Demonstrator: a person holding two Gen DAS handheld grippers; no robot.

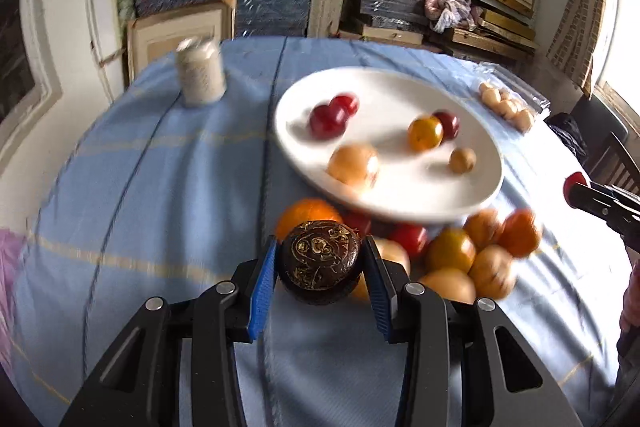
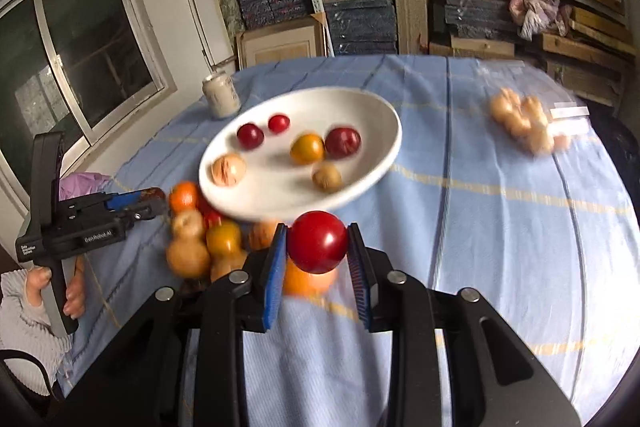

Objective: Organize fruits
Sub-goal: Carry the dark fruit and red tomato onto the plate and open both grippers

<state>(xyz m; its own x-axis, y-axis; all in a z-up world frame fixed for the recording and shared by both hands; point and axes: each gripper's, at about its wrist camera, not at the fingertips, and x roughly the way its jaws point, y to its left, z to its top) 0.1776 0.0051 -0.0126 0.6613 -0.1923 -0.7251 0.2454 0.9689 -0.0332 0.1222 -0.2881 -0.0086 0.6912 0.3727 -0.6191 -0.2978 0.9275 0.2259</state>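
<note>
Left gripper [image 1: 320, 263]: clamped on dark brown fruit [image 1: 320, 261]. Right gripper [image 2: 318, 247]: clamped on red fruit [image 2: 318, 242]. Both held above loose fruit pile [image 1: 460, 259] on blue tablecloth [image 1: 160, 187]. White plate [image 1: 400, 195], just beyond, holds six fruits. Step judged: carrying. Next: clear rim, lower, release.

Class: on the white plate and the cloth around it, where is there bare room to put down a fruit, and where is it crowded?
Free: the plate has bare white along its near rim and far side. The blue cloth is bare between jar and plate, and right of the plate up to the pale fruit cluster. Crowded: the fruit pile against the plate's near edge.
</note>
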